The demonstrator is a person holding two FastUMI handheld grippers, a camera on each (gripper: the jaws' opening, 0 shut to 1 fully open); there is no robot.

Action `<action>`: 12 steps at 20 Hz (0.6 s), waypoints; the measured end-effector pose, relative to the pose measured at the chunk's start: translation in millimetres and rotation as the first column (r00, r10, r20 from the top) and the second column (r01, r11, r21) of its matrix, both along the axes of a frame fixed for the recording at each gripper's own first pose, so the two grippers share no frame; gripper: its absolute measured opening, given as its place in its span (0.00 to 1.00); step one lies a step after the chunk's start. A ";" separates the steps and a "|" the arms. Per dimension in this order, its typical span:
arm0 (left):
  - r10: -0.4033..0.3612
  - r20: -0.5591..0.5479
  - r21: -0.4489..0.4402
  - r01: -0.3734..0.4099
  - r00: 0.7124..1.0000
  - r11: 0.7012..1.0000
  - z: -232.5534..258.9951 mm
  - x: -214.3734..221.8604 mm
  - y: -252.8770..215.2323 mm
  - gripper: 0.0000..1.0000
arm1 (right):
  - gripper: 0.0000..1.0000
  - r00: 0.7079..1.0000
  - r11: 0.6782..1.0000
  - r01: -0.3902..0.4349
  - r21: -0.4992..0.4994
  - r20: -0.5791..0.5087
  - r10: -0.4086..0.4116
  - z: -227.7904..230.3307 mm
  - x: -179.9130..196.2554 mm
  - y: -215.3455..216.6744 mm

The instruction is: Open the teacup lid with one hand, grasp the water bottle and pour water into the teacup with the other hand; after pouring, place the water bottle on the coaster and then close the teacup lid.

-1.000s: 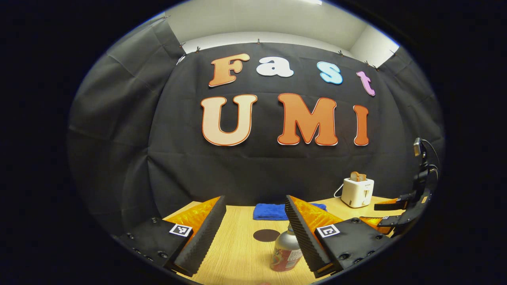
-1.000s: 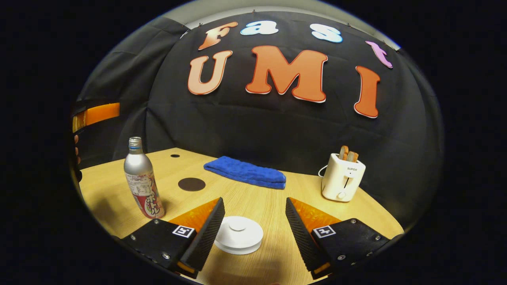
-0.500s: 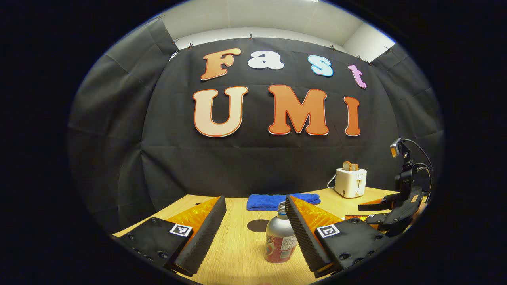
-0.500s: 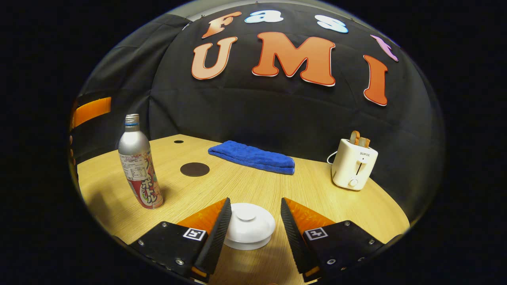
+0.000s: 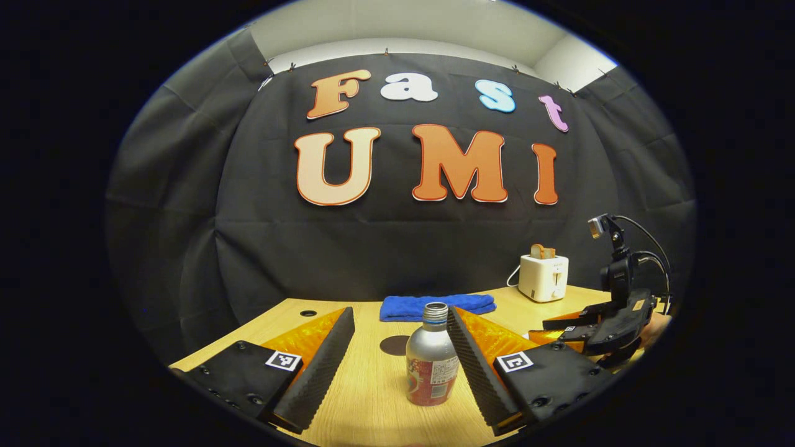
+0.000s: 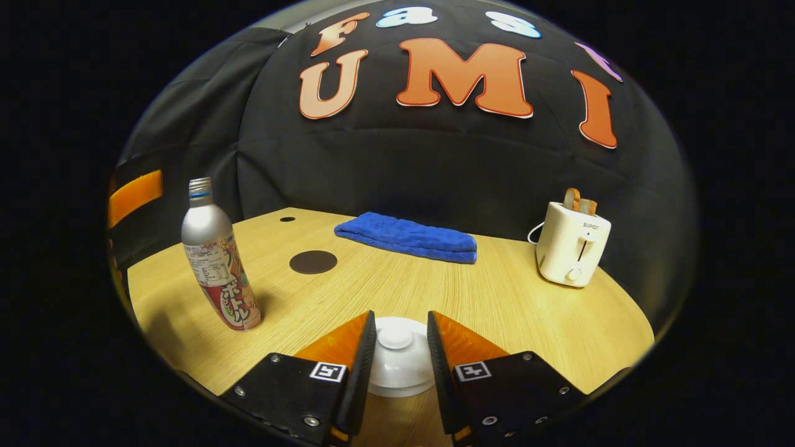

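In the left gripper view the left gripper is spread wide. The water bottle stands on the wooden table between its fingers, close against the inner face of the right-hand finger and well apart from the other one; whether it touches that finger I cannot tell. The bottle is upright, long axis vertical, mouth up and uncapped, with a silver shoulder and neck and a red printed label round its lower half. Just behind it lies the dark round coaster, flat on the table, and behind that a folded blue towel. Farther right stands a white toaster with bread in its slots, and at the right edge the right gripper reaches low over the table.

In the right gripper view the bottle stands far left, leaning slightly in the fisheye. The right gripper has its fingers drawn in close around the knob of the white teacup lid, which sits flat and round between them; the knob points straight up, and whether the pads actually press it I cannot tell
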State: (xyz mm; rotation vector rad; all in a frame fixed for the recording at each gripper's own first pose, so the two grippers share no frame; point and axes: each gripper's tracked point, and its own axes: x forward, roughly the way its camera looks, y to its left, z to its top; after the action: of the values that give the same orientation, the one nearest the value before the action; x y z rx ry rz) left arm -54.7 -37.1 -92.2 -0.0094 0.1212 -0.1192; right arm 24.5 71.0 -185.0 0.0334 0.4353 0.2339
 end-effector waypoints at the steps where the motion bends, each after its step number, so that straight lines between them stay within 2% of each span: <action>1: -0.003 -0.005 -0.001 0.003 1.000 1.000 -0.3 0.0 -0.7 0.98 | 0.47 1.000 1.000 -0.006 0.001 -0.002 0.006 -0.9 0.1 1.0; 4: -0.012 -0.016 -0.001 0.012 1.000 1.000 -3.9 -0.8 -2.8 0.99 | 0.33 1.000 1.000 -0.014 -0.010 0.001 0.014 -1.5 1.0 1.7; 6: -0.019 -0.021 -0.002 0.019 1.000 1.000 -5.6 -0.5 -4.3 0.99 | 0.28 1.000 1.000 -0.018 -0.007 0.001 0.018 -1.5 3.4 1.8; 12: -0.026 -0.042 0.006 0.027 0.999 1.000 -13.8 -0.2 -11.1 0.99 | 0.23 0.999 0.999 -0.027 -0.019 0.015 0.028 -1.0 3.1 0.5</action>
State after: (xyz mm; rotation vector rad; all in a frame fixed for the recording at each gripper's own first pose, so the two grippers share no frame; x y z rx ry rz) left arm -54.9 -48.2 -106.0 -0.0042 0.1637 -0.1451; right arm 27.7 71.6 -186.0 0.0076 0.4224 0.2572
